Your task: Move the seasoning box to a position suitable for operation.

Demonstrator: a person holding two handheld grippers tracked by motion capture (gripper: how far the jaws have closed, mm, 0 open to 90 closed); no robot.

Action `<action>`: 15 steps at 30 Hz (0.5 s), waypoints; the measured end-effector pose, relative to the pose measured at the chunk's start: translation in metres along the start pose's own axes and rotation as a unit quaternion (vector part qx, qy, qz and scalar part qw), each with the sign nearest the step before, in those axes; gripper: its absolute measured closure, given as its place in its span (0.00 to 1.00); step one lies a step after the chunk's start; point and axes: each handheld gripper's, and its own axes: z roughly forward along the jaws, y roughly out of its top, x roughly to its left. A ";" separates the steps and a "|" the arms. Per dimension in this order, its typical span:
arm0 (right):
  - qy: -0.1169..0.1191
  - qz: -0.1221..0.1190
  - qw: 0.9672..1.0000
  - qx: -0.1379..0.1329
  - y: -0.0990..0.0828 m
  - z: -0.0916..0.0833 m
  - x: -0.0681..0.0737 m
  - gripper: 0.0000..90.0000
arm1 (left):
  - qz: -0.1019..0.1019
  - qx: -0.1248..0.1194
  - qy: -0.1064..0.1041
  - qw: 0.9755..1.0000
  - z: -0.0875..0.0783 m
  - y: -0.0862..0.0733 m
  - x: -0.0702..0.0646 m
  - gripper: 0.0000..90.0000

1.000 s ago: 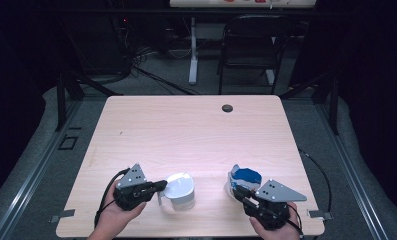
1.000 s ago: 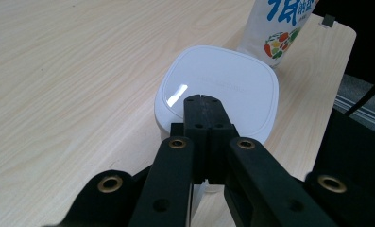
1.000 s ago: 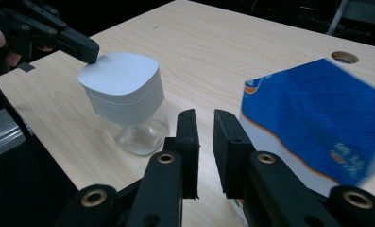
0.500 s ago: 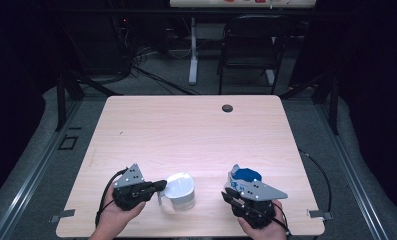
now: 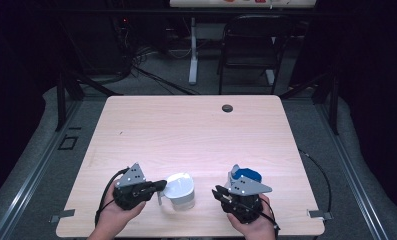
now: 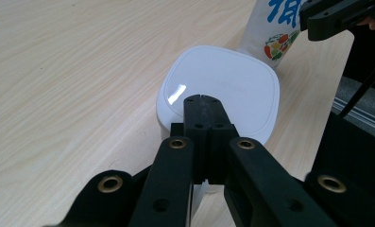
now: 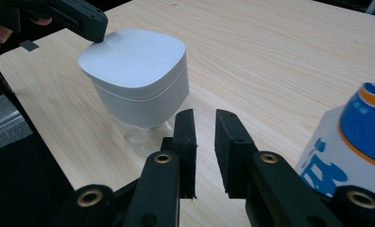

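Because the left claw (image 5: 158,186) has its two black jaws pressed together with nothing between them, it works as a blunt pusher and not as a grip: its tip rests on the near-left edge of the lid of the white plastic container with rounded corners (image 5: 180,190). This container stands upright on the light wooden tabletop (image 5: 186,130), near the front edge and a little left of the middle. Probably the left claw steadies it from above so it cannot slide or tip.

The right claw (image 7: 205,137) is empty, its jaws only slightly apart, and it points toward the lower side of the container, where a clear base shows under the white body. It seems to prepare a contact there. A white pouch with a blue top and printed vegetables (image 5: 246,176) stands just beside the right claw, apart from the container.
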 end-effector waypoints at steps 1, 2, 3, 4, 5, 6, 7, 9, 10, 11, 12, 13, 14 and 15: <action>0.000 -0.001 1.000 0.001 0.000 0.001 0.001 0.88 | -0.002 0.002 0.000 1.000 -0.001 0.000 0.000 1.00; 0.001 0.000 1.000 0.001 0.000 0.002 0.001 0.88 | -0.003 -0.001 -0.001 1.000 -0.001 -0.002 0.001 1.00; 0.002 -0.001 1.000 0.002 0.001 0.003 0.001 0.88 | -0.004 -0.001 -0.002 1.000 -0.001 -0.002 0.001 1.00; 0.002 -0.001 1.000 0.001 0.001 0.003 0.001 0.88 | -0.004 0.001 0.001 1.000 -0.002 -0.002 0.001 1.00; 0.003 -0.001 1.000 0.001 0.001 0.004 0.002 0.88 | -0.004 -0.001 -0.003 1.000 -0.002 -0.003 0.002 1.00; 0.002 0.000 1.000 -0.001 0.001 0.004 0.002 0.88 | -0.005 -0.004 -0.002 1.000 -0.002 -0.003 0.002 1.00; 0.003 0.001 1.000 -0.001 0.001 0.005 0.002 0.88 | -0.006 -0.002 -0.003 1.000 -0.002 -0.004 0.002 1.00; 0.003 -0.001 1.000 0.002 0.002 0.006 0.002 0.88 | -0.007 -0.002 -0.003 1.000 -0.002 -0.004 0.002 1.00; 0.003 -0.001 1.000 0.001 0.002 0.007 0.002 0.88 | -0.007 -0.002 -0.002 1.000 -0.002 -0.004 0.002 1.00; 0.004 -0.002 1.000 0.001 0.003 0.009 0.003 0.88 | -0.008 -0.002 -0.003 1.000 -0.002 -0.004 0.002 1.00; 0.005 -0.002 1.000 0.001 0.003 0.010 0.003 0.88 | -0.009 -0.002 -0.003 1.000 -0.002 -0.004 0.002 1.00; 0.005 -0.003 1.000 0.003 0.004 0.011 0.004 0.88 | -0.009 -0.002 -0.003 1.000 -0.002 -0.004 0.002 1.00; 0.007 -0.004 1.000 0.004 0.005 0.014 0.004 0.88 | -0.009 -0.002 -0.003 1.000 -0.003 -0.004 0.002 1.00; 0.007 -0.003 1.000 0.002 0.005 0.015 0.005 0.87 | -0.008 -0.002 -0.003 1.000 -0.003 -0.004 0.002 1.00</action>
